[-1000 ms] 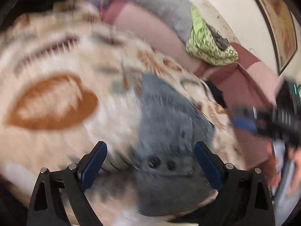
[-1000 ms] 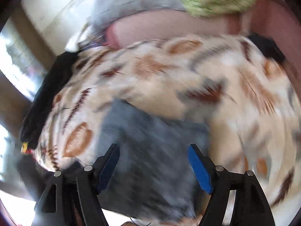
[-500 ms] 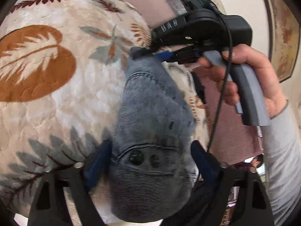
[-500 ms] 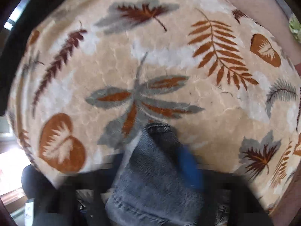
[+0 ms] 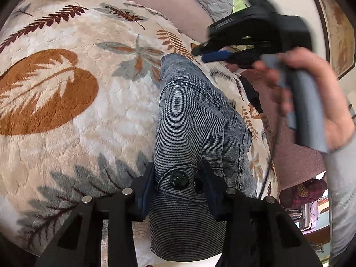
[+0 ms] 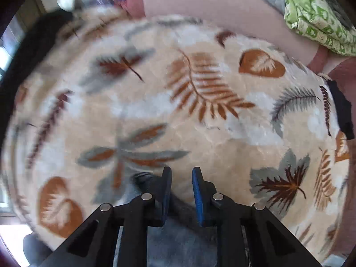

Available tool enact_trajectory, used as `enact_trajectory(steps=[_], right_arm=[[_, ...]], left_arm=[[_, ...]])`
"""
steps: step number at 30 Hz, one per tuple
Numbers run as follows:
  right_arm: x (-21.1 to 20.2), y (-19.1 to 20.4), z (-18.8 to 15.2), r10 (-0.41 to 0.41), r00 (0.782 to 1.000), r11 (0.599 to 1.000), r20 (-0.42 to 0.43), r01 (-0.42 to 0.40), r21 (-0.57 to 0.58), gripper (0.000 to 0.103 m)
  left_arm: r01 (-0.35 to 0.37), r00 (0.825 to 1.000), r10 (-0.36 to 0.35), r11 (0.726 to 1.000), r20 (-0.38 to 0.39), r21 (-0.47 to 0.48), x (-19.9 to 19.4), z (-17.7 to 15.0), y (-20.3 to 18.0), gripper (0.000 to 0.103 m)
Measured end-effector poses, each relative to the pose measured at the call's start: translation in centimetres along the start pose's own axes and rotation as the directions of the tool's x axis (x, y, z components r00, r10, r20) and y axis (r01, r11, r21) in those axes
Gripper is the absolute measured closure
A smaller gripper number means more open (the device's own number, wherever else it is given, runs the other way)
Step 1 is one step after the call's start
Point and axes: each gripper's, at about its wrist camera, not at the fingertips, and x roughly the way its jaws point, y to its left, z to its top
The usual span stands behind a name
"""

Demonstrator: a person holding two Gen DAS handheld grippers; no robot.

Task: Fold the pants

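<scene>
The pants point(image 5: 195, 120), grey-blue denim folded into a long narrow strip, lie on a cream fleece blanket point(image 5: 73, 115) printed with brown, rust and grey leaves, which covers the bed. The strip runs from the near edge of the blanket, where the waistband hangs slightly over, toward its far side.

The left gripper point(image 5: 178, 182) straddles the waistband end: its blue-padded fingers point(image 5: 148, 189) stand on either side of the cloth around a dark button point(image 5: 179, 179), and they are closing on it, the pads already against the denim on both sides.

The right gripper point(image 5: 217, 56), held in a person's hand point(image 5: 311, 98) with a grey sleeve point(image 5: 342, 189) behind it, hovers blurred just above the far end of the strip. From its own camera the right gripper point(image 6: 182, 191) has its fingers point(image 6: 198, 195) drawn nearly together with a narrow gap, and nothing visible is between them; bare blanket shows through the gap, while the hem of the pants point(image 6: 144, 178) lies just left of and beneath them.

Beyond the blanket's far edge are a pink cushion point(image 6: 211, 6) and a folded green patterned cloth point(image 6: 318, 17). No container shows in either view.
</scene>
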Motion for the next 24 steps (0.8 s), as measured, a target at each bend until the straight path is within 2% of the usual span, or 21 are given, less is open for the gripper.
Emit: enact_trajectory(steps=[1, 2, 4, 6, 7, 8, 10, 11, 13, 16, 18, 21, 22, 24], right_arm=[[-0.6, 0.7, -0.2, 0.05, 0.999, 0.999, -0.007, -0.05, -0.012, 0.071], [-1.3, 1.3, -0.9, 0.086, 0.996, 0.996, -0.013, -0.086, -0.027, 0.049], [-1.7, 1.7, -1.8, 0.125, 0.992, 0.991, -0.026, -0.126, -0.044, 0.036], [-0.9, 1.8, -3.0, 0.152, 0.986, 0.986, -0.074, -0.156, -0.051, 0.036], [0.1, 1.6, -3.7, 0.125, 0.986, 0.99, -0.108, -0.132, -0.054, 0.037], [1.8, 0.8, -4.2, 0.066, 0.987, 0.996, -0.146, -0.074, -0.051, 0.037], [3.1, -1.3, -4.6, 0.118, 0.98, 0.993, -0.159, -0.112, 0.044, 0.037], [2.3, -1.8, -4.8, 0.129, 0.984, 0.989, -0.124, -0.119, 0.082, 0.041], [-0.5, -1.4, -5.3, 0.104, 0.994, 0.994, -0.036, -0.102, 0.048, 0.042], [-3.8, -1.6, -7.1, 0.14, 0.989, 0.988, 0.057, -0.143, 0.051, 0.042], [-3.6, -2.4, -8.7, 0.094, 0.993, 0.995, 0.065, -0.096, 0.031, 0.042], [1.7, -4.3, -10.6, -0.065, 0.997, 0.998, -0.04, 0.065, -0.004, 0.042], [1.9, -4.5, -11.0, -0.051, 0.998, 0.999, -0.027, 0.051, -0.009, 0.041], [-0.3, -4.3, -11.3, -0.015, 0.999, 1.0, 0.035, 0.016, -0.009, 0.039]], left_arm=[[0.0, 1.0, 0.0, 1.0, 0.0, -0.002, -0.1, 0.0, 0.1, 0.06], [-0.002, 1.0, 0.002, 1.0, 0.001, -0.001, -0.3, 0.0, 0.3, 0.06], [-0.006, 1.0, 0.006, 1.0, 0.004, 0.0, -0.3, 0.1, 0.3, 0.06], [-0.007, 1.0, 0.007, 1.0, 0.007, 0.001, -0.5, -0.3, 0.1, 0.06], [-0.008, 1.0, 0.008, 1.0, 0.008, 0.003, -0.5, -0.3, 0.1, 0.06], [-0.009, 1.0, 0.009, 1.0, 0.009, 0.003, -0.4, -0.3, 0.2, 0.059], [-0.011, 1.0, 0.011, 1.0, 0.01, 0.005, -0.4, -0.3, 0.2, 0.058], [-0.015, 1.0, 0.015, 1.0, 0.012, 0.008, -0.5, -0.4, 0.1, 0.058], [-0.022, 1.0, 0.021, 1.0, 0.017, 0.02, -0.6, -0.6, 0.0, 0.057], [-0.025, 1.0, 0.025, 1.0, 0.016, 0.016, -0.6, -0.5, 0.1, 0.056], [-0.027, 1.0, 0.027, 0.999, 0.017, 0.017, -0.6, -0.6, 0.0, 0.056], [-0.029, 0.999, 0.029, 0.999, 0.021, 0.017, -0.5, -0.5, -0.1, 0.053], [-0.025, 1.0, 0.025, 1.0, 0.015, 0.018, -0.4, -0.6, -0.1, 0.051], [-0.031, 0.999, 0.03, 0.999, 0.028, 0.02, -0.6, -0.8, -0.2, 0.044]])
